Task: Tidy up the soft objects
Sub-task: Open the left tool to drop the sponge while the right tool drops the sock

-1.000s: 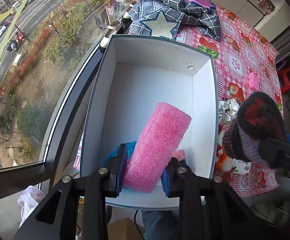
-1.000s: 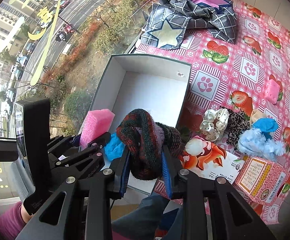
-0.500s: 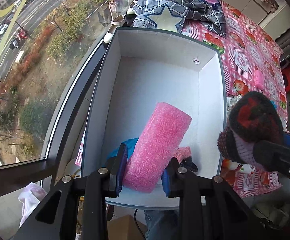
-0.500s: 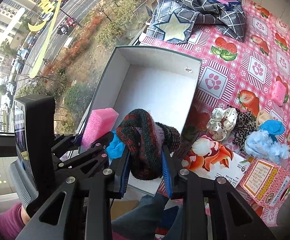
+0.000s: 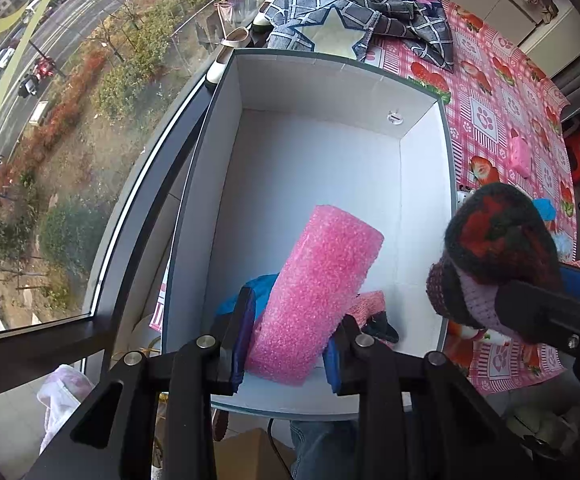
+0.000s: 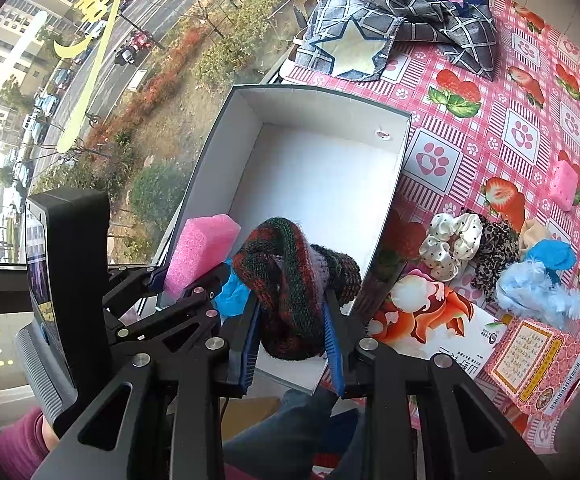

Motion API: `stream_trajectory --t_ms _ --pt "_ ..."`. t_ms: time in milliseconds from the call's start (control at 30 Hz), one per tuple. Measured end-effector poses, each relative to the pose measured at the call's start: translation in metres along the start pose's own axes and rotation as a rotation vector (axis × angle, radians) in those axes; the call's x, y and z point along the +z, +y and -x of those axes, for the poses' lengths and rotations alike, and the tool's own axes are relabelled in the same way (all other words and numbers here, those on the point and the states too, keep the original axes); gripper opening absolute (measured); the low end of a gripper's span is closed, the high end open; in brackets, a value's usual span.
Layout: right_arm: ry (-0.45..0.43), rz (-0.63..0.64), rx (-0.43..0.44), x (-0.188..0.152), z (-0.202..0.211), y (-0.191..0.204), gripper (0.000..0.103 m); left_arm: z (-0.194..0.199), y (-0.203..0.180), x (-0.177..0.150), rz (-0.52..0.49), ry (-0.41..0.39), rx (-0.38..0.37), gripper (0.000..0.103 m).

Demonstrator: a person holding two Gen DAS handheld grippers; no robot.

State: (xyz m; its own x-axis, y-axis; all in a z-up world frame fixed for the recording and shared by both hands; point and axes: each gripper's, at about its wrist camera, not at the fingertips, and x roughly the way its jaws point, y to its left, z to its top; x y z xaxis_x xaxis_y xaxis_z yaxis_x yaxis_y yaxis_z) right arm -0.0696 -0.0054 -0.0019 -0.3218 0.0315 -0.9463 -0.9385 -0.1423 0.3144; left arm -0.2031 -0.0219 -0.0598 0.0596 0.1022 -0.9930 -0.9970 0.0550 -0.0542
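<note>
Left wrist: foam roll [image 5: 314,300] between tool [image 5: 287,344] pads.

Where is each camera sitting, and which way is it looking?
Left wrist: sits on the left gripper, looks down into the white box; its fingers clamp the pink foam roll.
Right wrist: sits on the right gripper, looks down at the box's near edge and the tablecloth; its fingers clamp a knitted bundle; a sleeve shows.
Both see box, roll, bundle, checked cloth.
</note>
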Motion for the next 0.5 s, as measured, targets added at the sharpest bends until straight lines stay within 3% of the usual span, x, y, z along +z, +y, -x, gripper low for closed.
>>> stream_trajectory --t_ms 100,167,267,300,367,433,500 --pt "0.0 0.006 -0.003 0.002 -0.001 0.001 0.03 0.0 0.0 0.0 0.001 -0.001 0.001 0.046" --pt "-0.005 0.014 -0.005 0.002 -0.001 0.003 0.03 0.001 0.001 0.0 0.002 -0.011 -0.001 0.064" --pt "-0.008 0.019 -0.006 0.003 0.0 0.004 0.031 0.004 0.0 -0.001 0.001 -0.021 0.002 0.079" --pt "-0.009 0.016 -0.005 0.003 0.0 0.004 0.031 0.005 0.0 -0.001 0.002 -0.026 0.001 0.079" --pt "-0.012 0.009 -0.005 0.003 0.001 0.002 0.039 0.006 -0.001 -0.001 0.006 -0.033 -0.005 0.08" --pt "-0.026 0.0 -0.003 0.003 0.004 -0.001 0.065 0.008 0.0 -0.001 0.014 -0.041 -0.027 0.083" --pt "-0.047 -0.004 -0.007 0.003 0.009 -0.002 0.066 0.009 -0.001 -0.001 0.022 -0.048 -0.043 0.088"
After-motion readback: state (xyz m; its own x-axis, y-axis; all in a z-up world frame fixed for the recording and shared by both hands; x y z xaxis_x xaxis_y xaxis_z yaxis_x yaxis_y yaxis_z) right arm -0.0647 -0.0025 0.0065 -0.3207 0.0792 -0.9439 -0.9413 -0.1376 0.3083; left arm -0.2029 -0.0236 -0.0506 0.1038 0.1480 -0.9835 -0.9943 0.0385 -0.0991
